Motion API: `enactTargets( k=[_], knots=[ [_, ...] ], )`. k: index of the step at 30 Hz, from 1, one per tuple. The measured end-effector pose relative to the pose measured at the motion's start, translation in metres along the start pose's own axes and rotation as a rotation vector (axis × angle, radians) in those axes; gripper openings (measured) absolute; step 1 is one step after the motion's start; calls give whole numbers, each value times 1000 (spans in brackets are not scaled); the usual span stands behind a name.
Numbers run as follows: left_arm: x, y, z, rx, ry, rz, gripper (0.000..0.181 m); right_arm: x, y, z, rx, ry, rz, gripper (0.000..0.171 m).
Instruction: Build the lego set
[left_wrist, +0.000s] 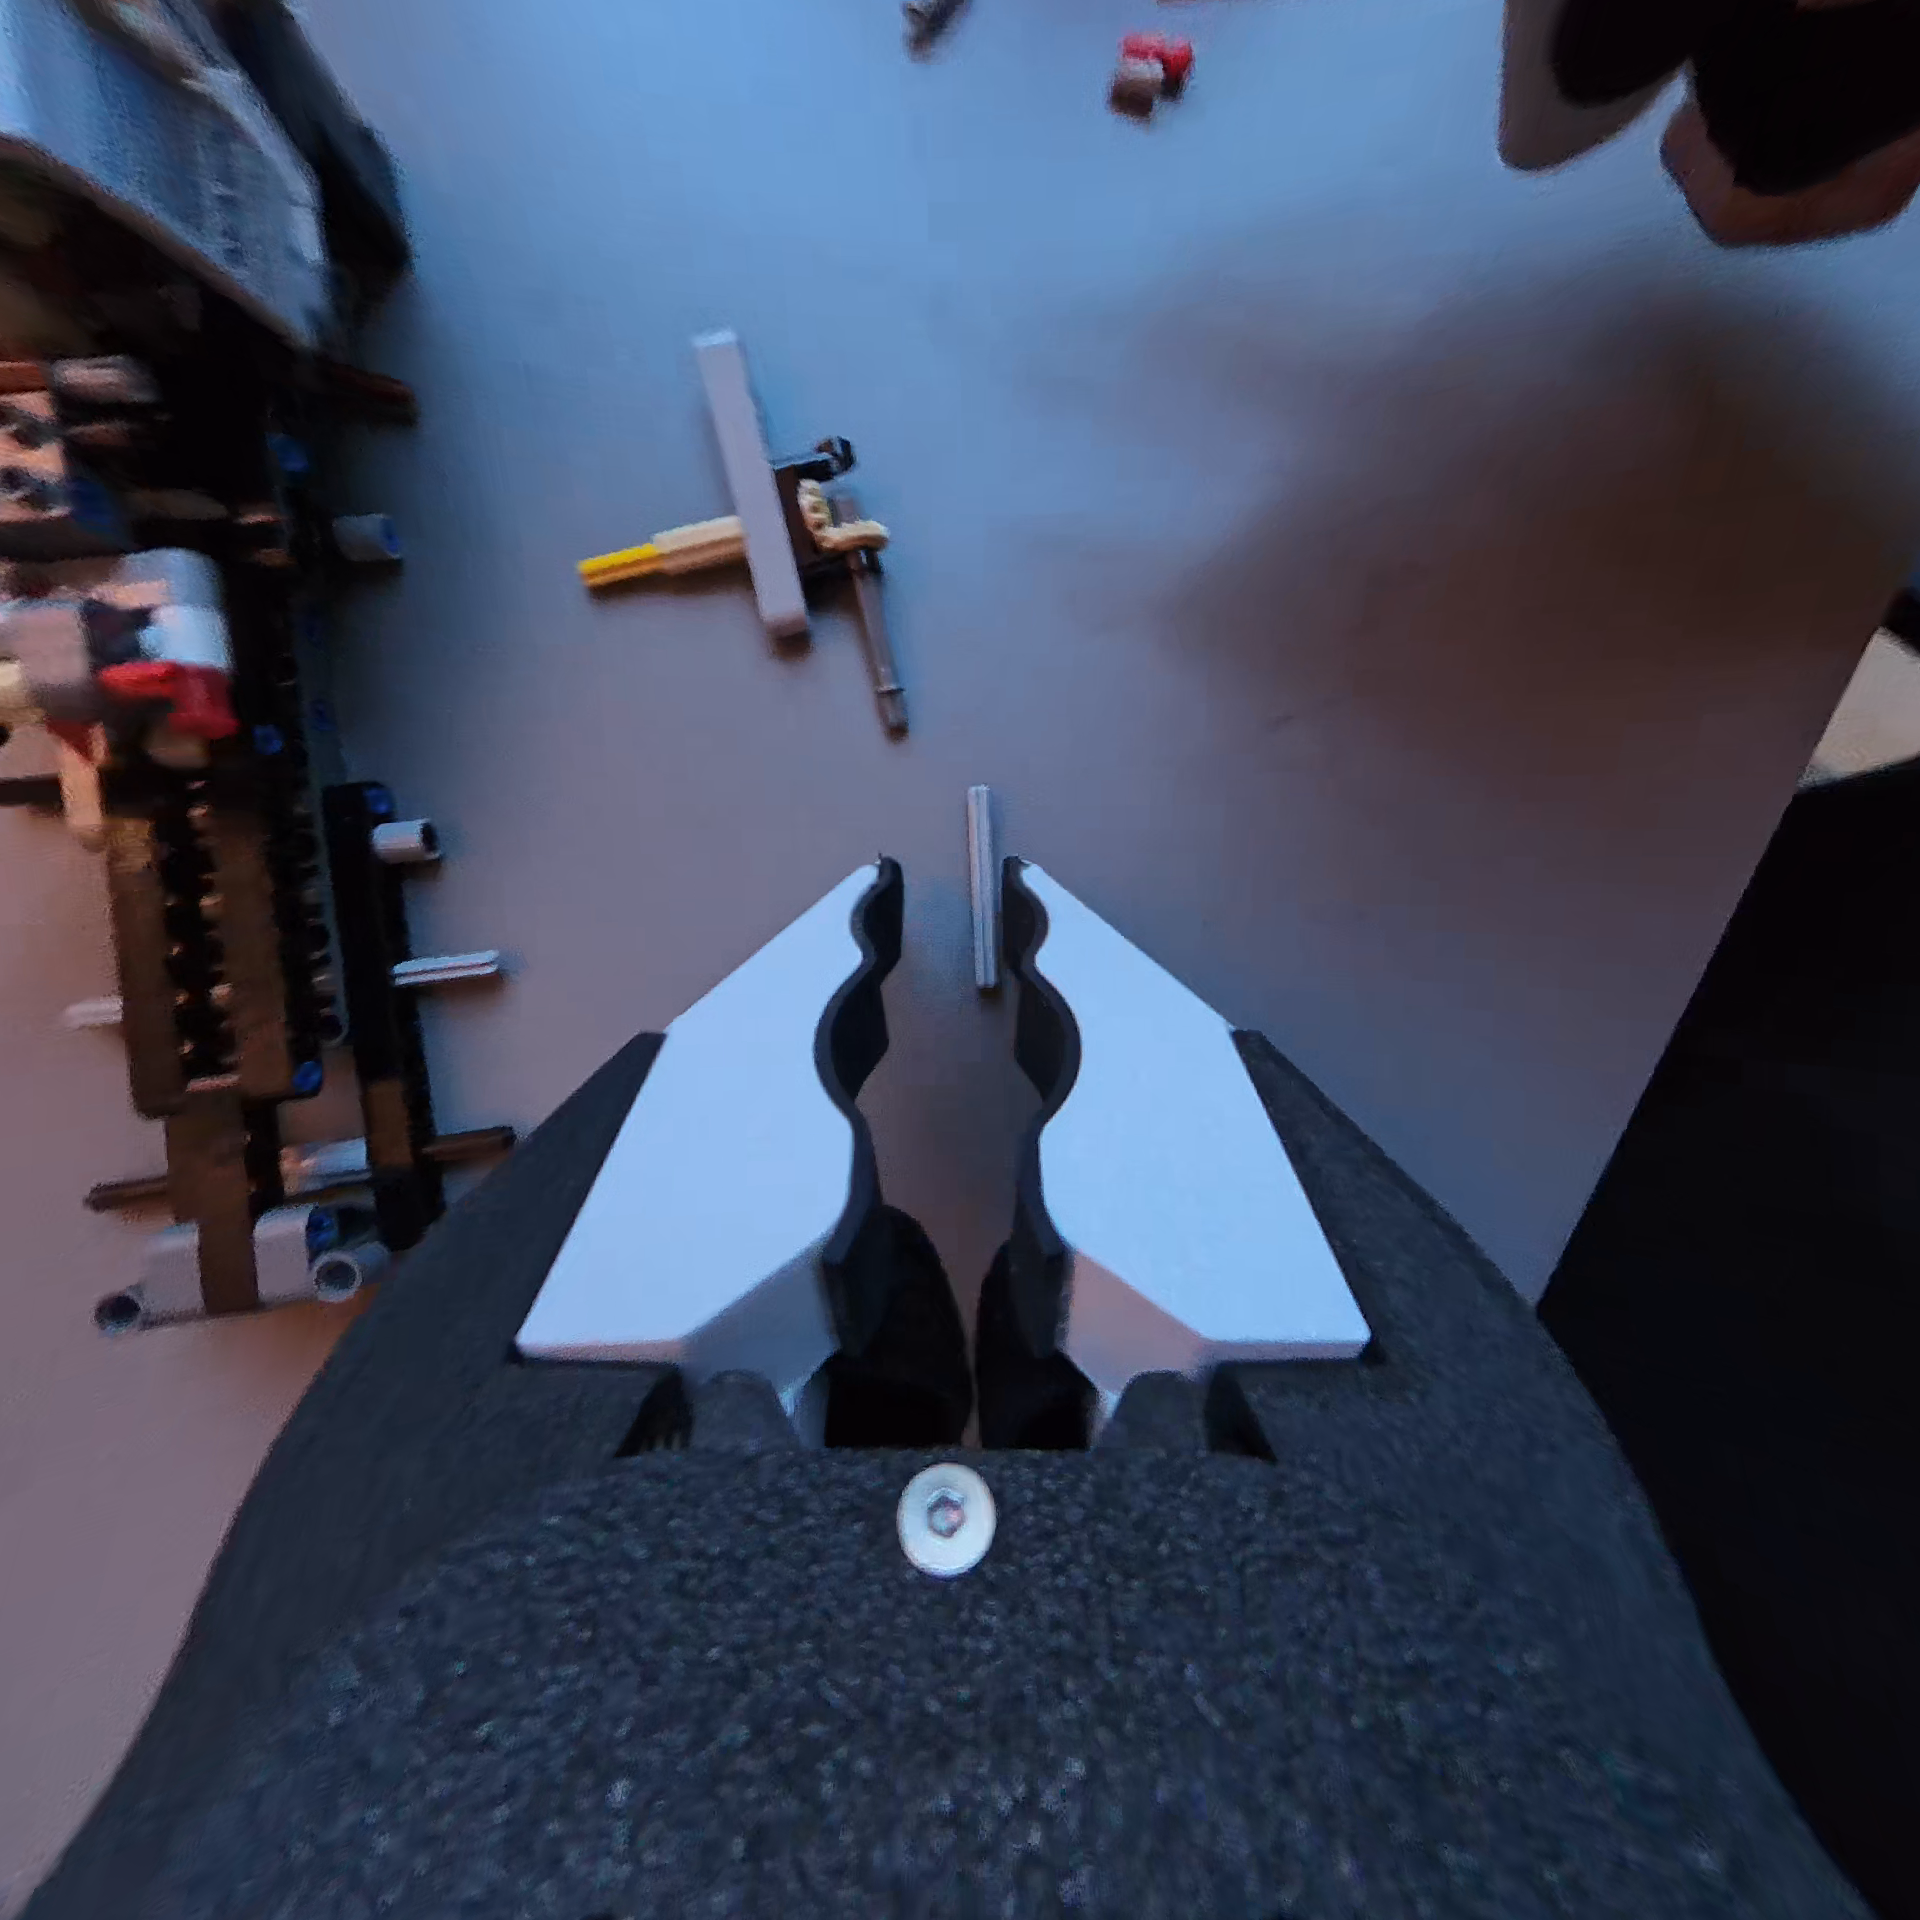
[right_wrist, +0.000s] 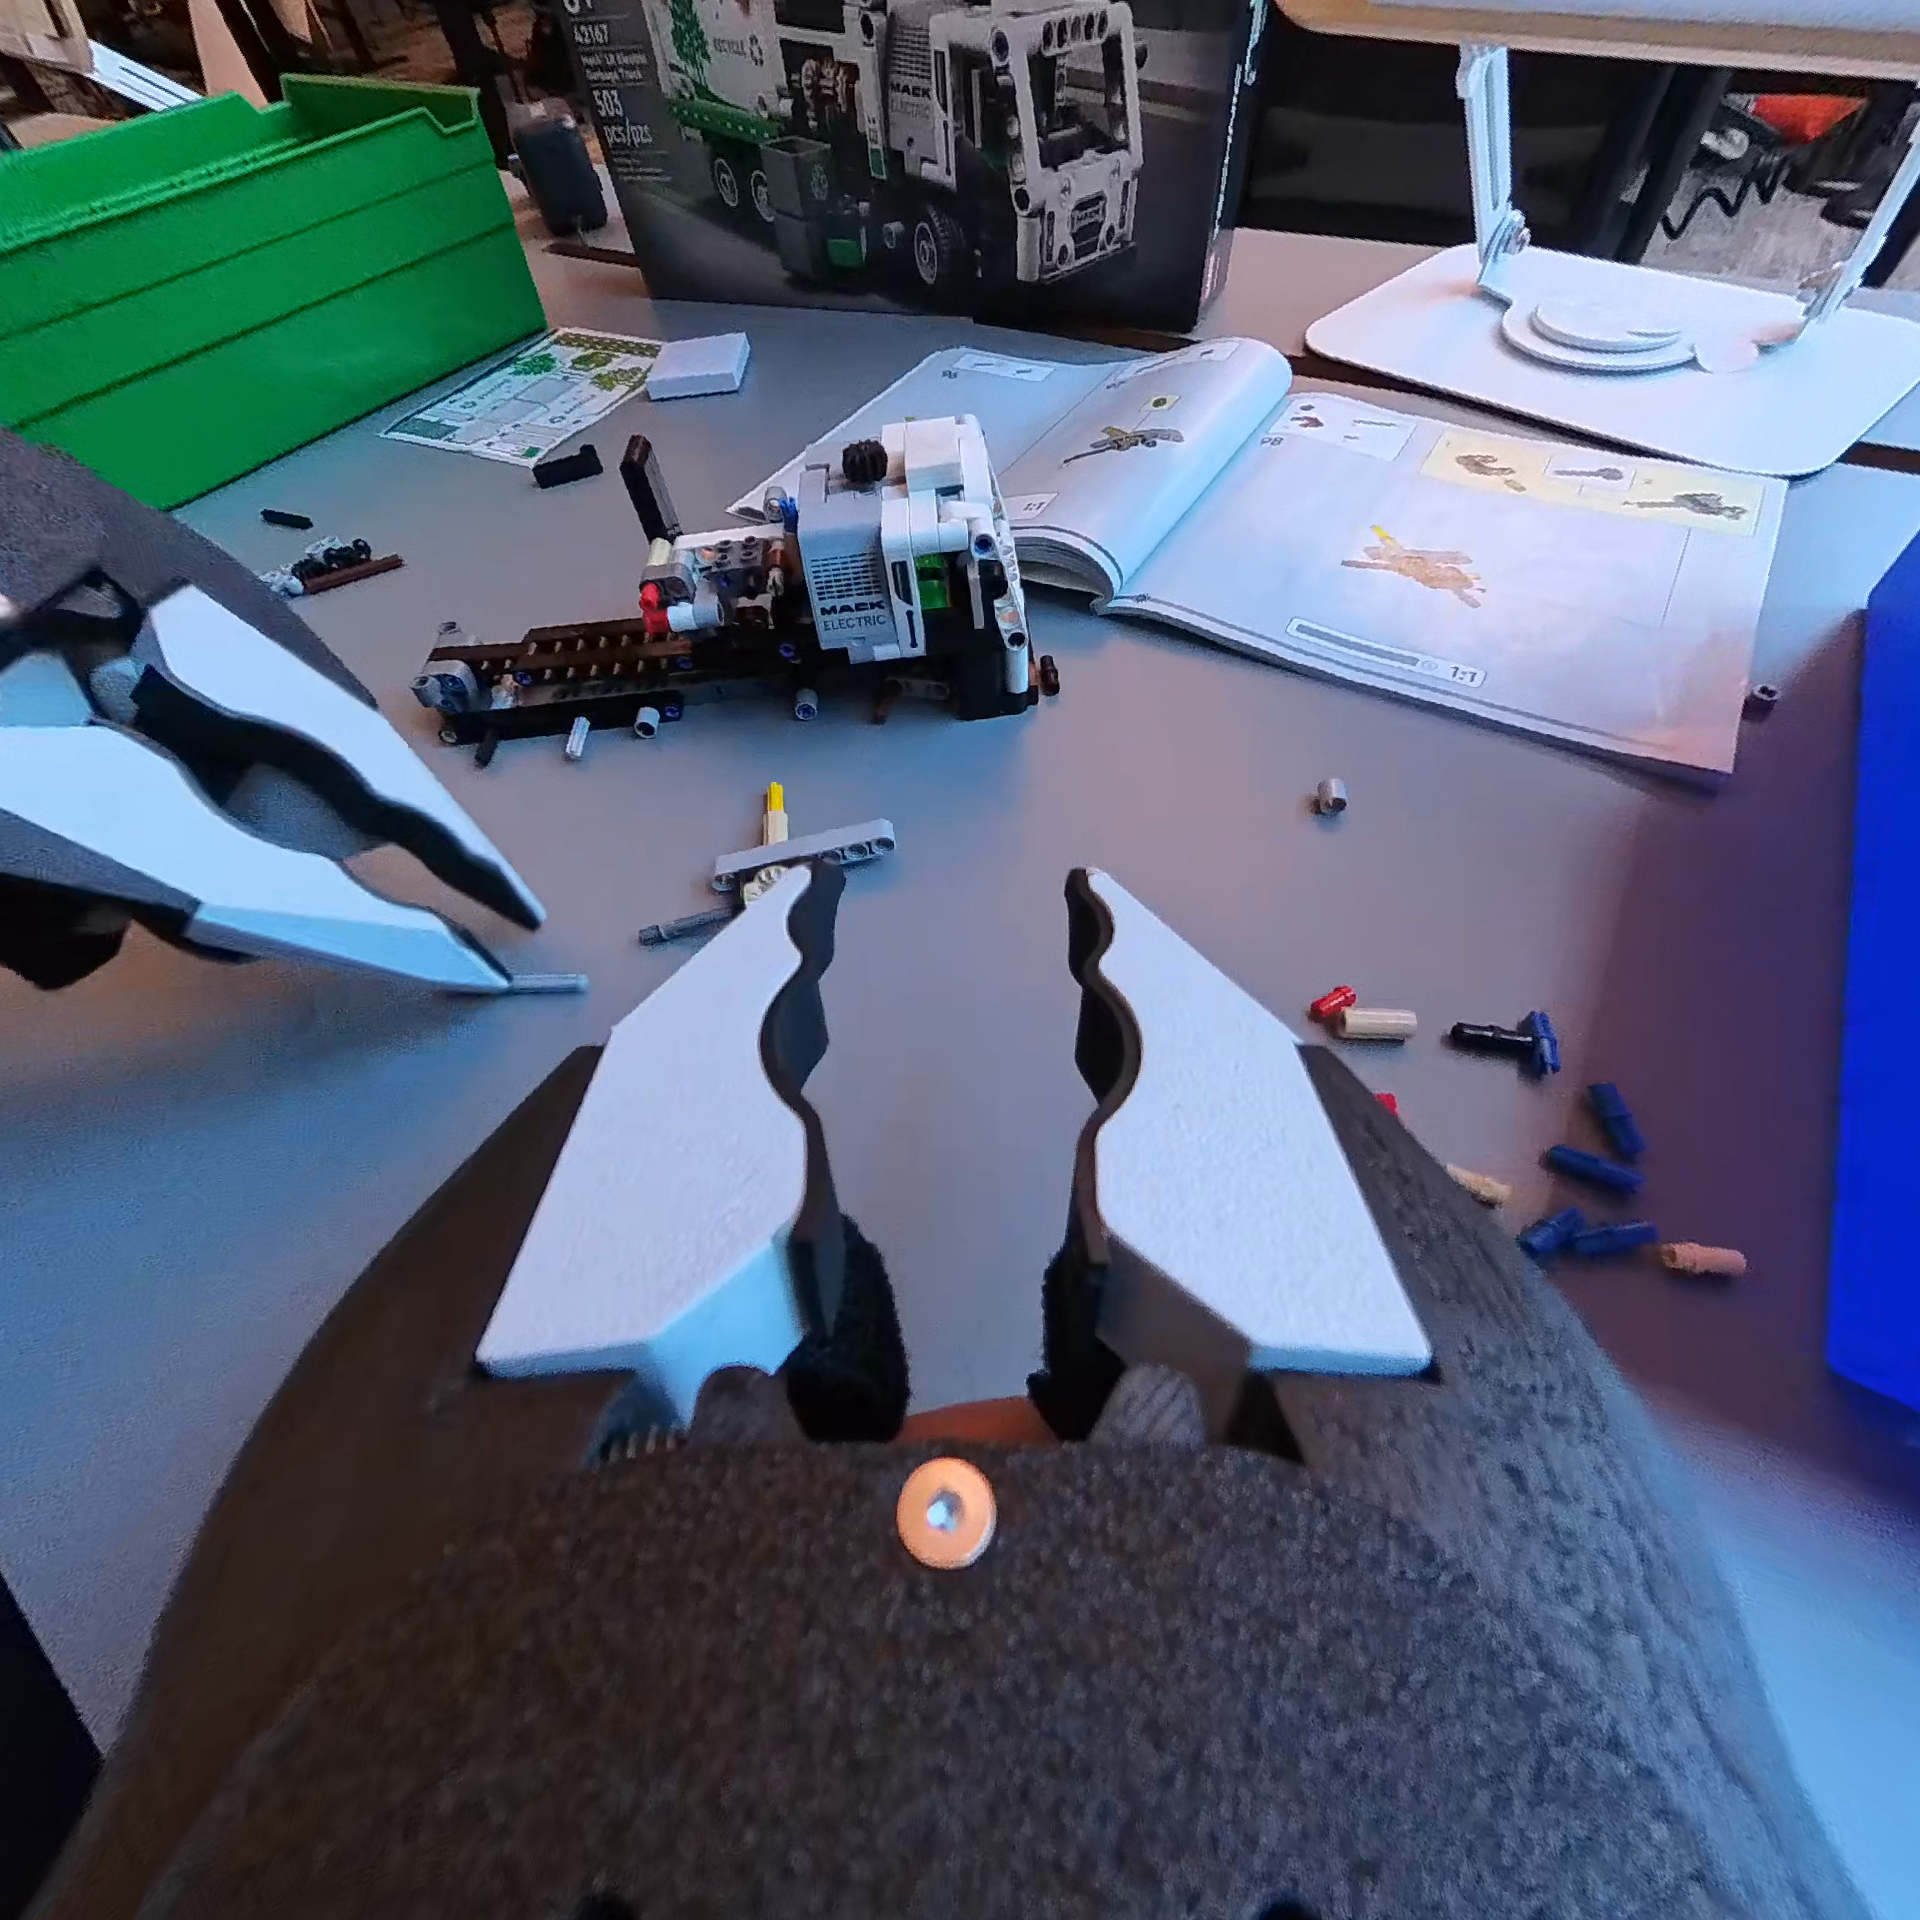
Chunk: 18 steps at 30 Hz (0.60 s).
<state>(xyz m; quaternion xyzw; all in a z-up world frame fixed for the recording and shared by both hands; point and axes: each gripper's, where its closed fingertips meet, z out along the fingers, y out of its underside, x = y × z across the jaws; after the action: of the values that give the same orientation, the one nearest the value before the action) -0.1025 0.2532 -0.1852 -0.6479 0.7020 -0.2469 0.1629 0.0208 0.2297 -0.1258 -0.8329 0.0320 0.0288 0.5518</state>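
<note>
My left gripper (left_wrist: 951, 862) is open, tips low over the grey table. A short grey axle (left_wrist: 982, 888) lies on the table between its tips, close against the right finger; it is not clamped. The right wrist view shows that gripper (right_wrist: 509, 951) at the left, with the axle (right_wrist: 551, 982) poking out past its tip. My right gripper (right_wrist: 951, 878) is open and empty above the table. Just beyond it lies a small sub-assembly (right_wrist: 800, 852): a grey beam with a yellow and tan axle. It also shows in the left wrist view (left_wrist: 750, 483). The part-built white truck (right_wrist: 831, 613) stands farther back.
An open instruction booklet (right_wrist: 1351, 540) lies right of the truck, with the set's box (right_wrist: 935, 135) behind. A green bin (right_wrist: 239, 270) is back left and a blue bin (right_wrist: 1881, 935) at the right edge. Loose blue, red and tan pins (right_wrist: 1590, 1174) lie at the right. A white stand (right_wrist: 1621, 343) is back right.
</note>
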Motion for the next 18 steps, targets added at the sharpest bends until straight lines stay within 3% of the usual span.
enactTargets(
  k=[1, 5, 10, 14, 18],
  knots=[
    [-2, -3, -3, 38, -8, -34, 20, 0, 1, 0, -2, -4, 5, 45],
    [-11, -8, -32, 263, -61, -197, 25, -4, 8, 2, -38, -30, 13, 45],
    [-28, 24, -73, 466, -201, -332, 25, -4, 16, 2, -80, -28, 4, 44],
    [-32, 59, -85, 468, -282, -336, 23, 33, 26, -11, -148, 118, -4, 42],
    [-29, 72, -88, 466, -287, -308, 22, 75, 34, -22, -190, 241, 33, 39]
  ],
)
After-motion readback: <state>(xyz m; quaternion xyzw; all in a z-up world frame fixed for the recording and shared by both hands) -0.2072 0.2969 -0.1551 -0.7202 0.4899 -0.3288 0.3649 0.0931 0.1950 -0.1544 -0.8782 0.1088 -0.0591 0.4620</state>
